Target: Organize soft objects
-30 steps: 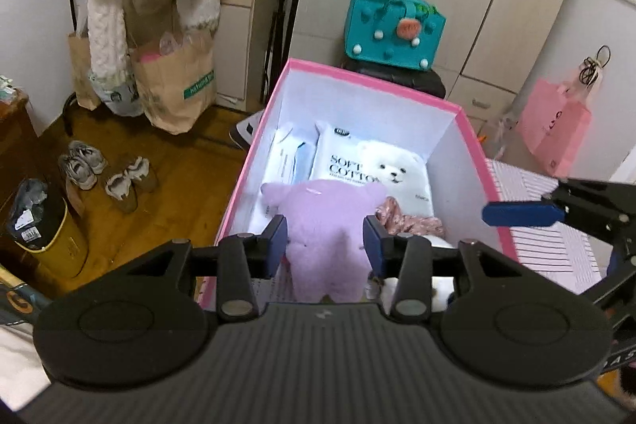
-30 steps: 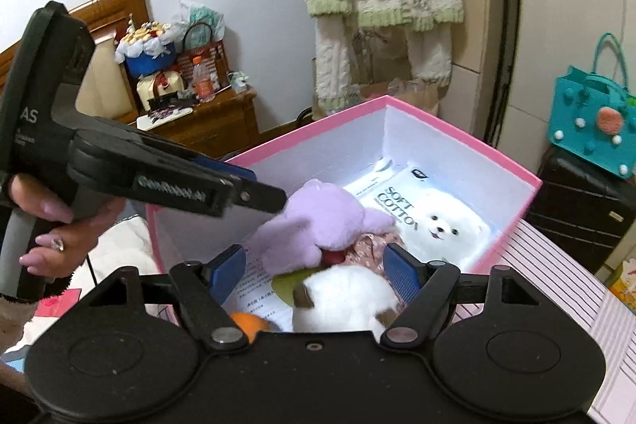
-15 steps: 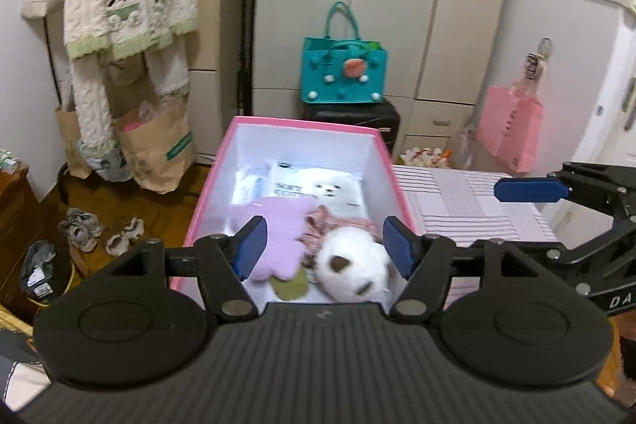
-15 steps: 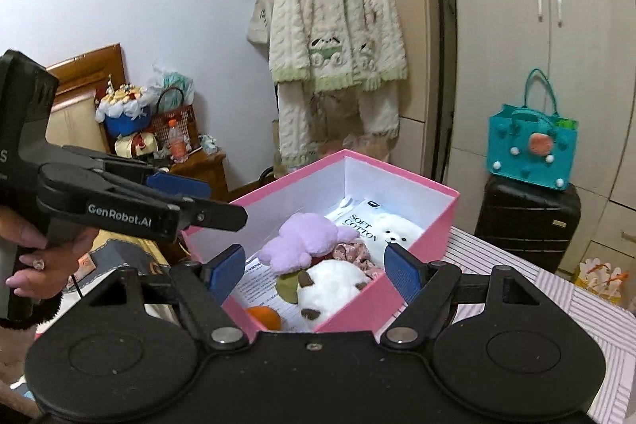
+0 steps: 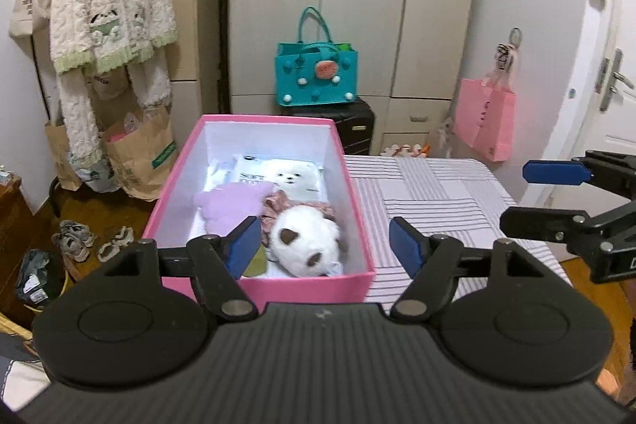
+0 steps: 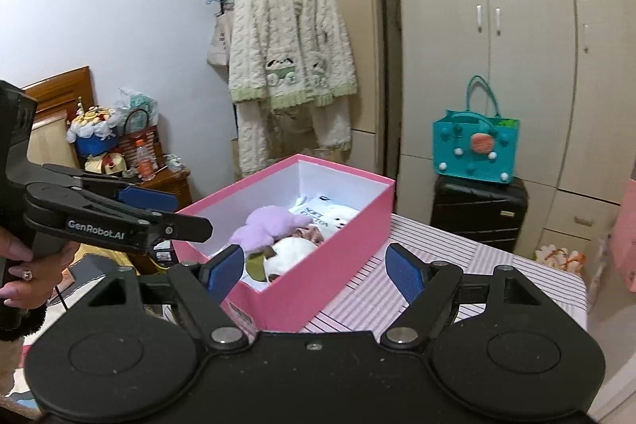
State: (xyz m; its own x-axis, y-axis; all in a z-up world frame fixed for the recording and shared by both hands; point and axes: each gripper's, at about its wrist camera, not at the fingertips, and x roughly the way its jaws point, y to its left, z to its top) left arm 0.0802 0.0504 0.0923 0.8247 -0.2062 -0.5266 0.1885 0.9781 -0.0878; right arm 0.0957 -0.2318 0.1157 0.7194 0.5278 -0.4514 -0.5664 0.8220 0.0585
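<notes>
Both grippers, left and right, had backed away from the pink box, jaws wide and empty, the left's having just opened off the purple toy; we judged a clean retreat best.

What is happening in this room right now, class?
A person holds a pair of tongs in each hand above a striped table. The left tongs, whose jaws have just been opening, and the right tongs are both open and empty. The purple plush and the white plush lie in the pink box on a tissue pack; neither is being touched.
</notes>
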